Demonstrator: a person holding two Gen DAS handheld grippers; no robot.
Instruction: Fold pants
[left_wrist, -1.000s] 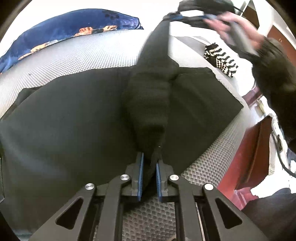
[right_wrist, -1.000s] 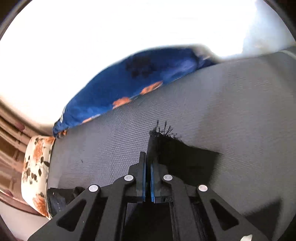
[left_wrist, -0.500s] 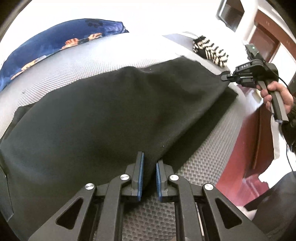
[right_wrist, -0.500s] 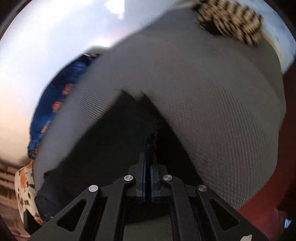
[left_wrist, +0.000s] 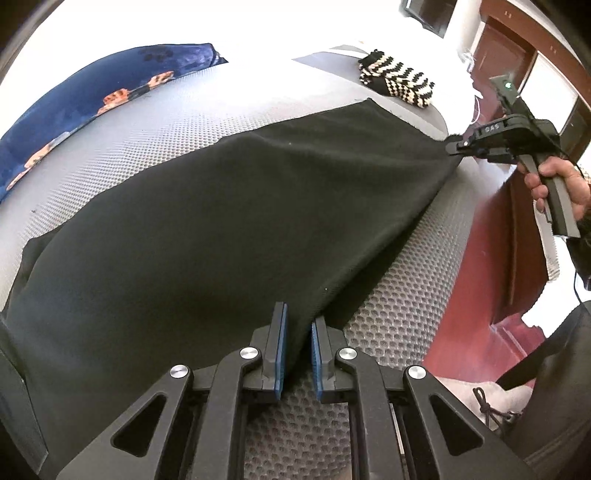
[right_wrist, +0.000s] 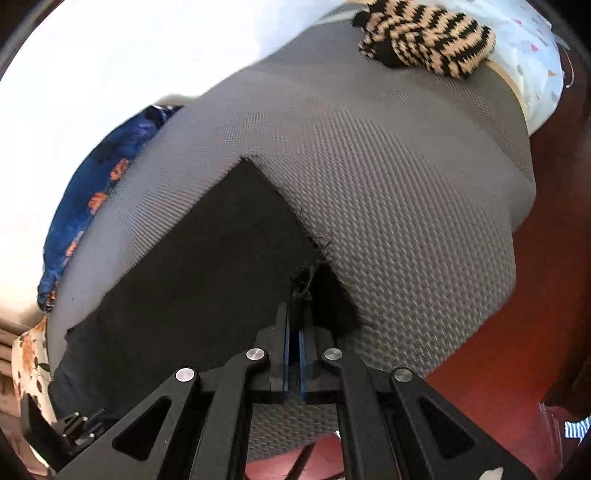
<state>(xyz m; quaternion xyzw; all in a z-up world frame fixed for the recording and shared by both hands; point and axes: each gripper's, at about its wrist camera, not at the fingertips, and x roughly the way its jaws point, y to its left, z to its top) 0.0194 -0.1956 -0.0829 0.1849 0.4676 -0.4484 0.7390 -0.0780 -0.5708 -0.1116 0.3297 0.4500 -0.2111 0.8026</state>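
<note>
Black pants (left_wrist: 221, 229) lie spread over a grey mesh mattress (left_wrist: 406, 295), one leg laid over the other. My left gripper (left_wrist: 297, 332) is shut on the near edge of the pants, fabric pinched between its blue pads. My right gripper (right_wrist: 295, 317) is shut on the frayed hem corner of the pants (right_wrist: 207, 266). In the left wrist view the right gripper (left_wrist: 458, 146) holds that corner taut at the mattress's far right edge, slightly above the surface.
A black-and-cream striped knit item (left_wrist: 397, 83) lies at the far end of the mattress, also in the right wrist view (right_wrist: 424, 37). A blue floral pillow (left_wrist: 92, 99) lies at the far left. Red-brown floor (right_wrist: 498, 350) borders the mattress's right edge.
The right gripper swung the lifted pant leg over from the far side and down to the right edge. The leg now lies flat over the other. The left gripper stayed put.
</note>
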